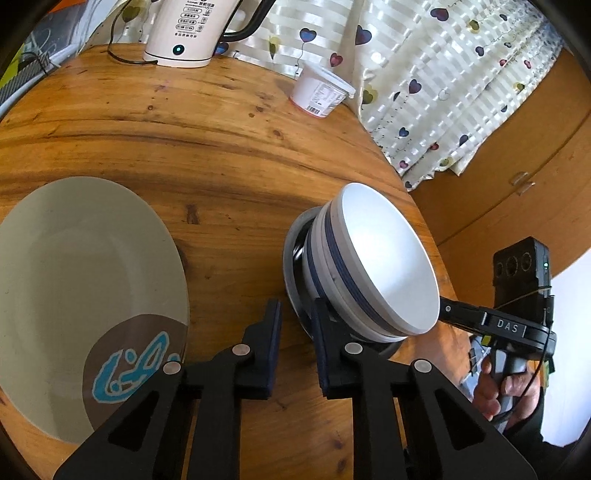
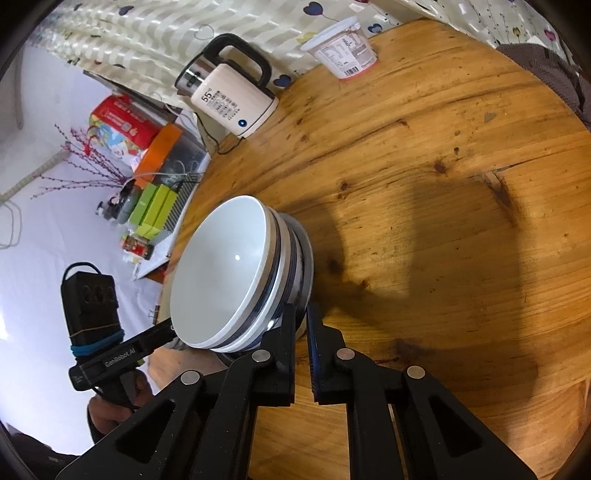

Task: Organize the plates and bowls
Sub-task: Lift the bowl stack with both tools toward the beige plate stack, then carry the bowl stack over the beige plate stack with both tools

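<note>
Left wrist view. The bowl stack (image 1: 369, 266), white bowls with blue bands, is nesting in a grey-rimmed dish (image 1: 290, 258) near the right edge of the bench (image 1: 184, 129). I cannot tell whether the dish is resting on the wood or is raised off it. The left hand-held gripper (image 1: 296, 306) is straddling the dish's near rim. It is released, jaws parted, with a strip of bench showing between the left pad and the rim, and its right finger is overlapping the stack. A beige plate (image 1: 85, 288) with a brown patch and a blue motif is lying flat at near left, well apart from the stack. The right hand-held gripper (image 1: 448, 309) is reaching in from the right, its tip going out of sight behind the top bowl's rim, and a right hand (image 1: 506, 391) is gripping its handle. A kettle (image 1: 184, 33) and a yoghurt tub (image 1: 321, 90) are standing at the far edge, against a heart-print curtain (image 1: 424, 74).

Right wrist view. The right hand-held gripper is clenched, with only a thin slot between its jaws. The dish's rim is running into that slot, so it is grasping the dish at its near right side. The left hand-held gripper is coming in under the stack from the left, with its tips hidden. A left hand (image 2: 110, 410) is holding it.
</note>
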A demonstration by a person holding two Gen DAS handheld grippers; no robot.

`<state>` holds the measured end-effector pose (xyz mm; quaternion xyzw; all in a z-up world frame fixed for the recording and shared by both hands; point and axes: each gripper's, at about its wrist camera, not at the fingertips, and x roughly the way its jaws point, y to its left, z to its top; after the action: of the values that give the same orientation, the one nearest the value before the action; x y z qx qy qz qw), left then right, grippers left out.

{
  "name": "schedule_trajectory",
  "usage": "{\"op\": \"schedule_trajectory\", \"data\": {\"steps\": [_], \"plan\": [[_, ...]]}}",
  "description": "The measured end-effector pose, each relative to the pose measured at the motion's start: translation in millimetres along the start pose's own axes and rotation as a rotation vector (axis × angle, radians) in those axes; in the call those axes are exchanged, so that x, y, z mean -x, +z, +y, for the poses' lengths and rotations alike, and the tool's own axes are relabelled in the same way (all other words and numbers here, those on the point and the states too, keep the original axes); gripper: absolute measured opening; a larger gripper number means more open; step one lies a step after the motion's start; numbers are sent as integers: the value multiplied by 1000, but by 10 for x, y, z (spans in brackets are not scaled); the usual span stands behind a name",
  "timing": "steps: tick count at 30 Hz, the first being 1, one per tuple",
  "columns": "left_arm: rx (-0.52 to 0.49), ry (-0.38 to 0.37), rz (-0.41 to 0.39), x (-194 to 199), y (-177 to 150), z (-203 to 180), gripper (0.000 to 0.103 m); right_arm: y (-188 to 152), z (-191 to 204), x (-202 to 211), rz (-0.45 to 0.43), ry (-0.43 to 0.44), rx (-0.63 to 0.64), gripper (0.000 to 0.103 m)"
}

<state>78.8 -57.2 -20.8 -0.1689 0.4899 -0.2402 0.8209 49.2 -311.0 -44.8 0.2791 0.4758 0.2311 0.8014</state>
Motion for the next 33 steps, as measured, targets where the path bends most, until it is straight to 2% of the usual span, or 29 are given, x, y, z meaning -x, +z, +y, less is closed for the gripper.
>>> {"op": "schedule_trajectory", "data": {"steps": [5,7,14,16,33], "plan": [[53,-63,15,-18,8,99,17,18,-46,-7,1,34,-28,9],[64,-86,19,-23,11,110,14,21,-55,-8,1,41,-34,9],[99,-151,40,-64,25,175,14,29,-43,0,-7,34,-30,8],[109,-172,43,-69,23,183,9,32,-47,3,-11,31,-32,8],[97,-148,26,-88,43,148,9,45,-50,29,-11,30,-27,8]]}}
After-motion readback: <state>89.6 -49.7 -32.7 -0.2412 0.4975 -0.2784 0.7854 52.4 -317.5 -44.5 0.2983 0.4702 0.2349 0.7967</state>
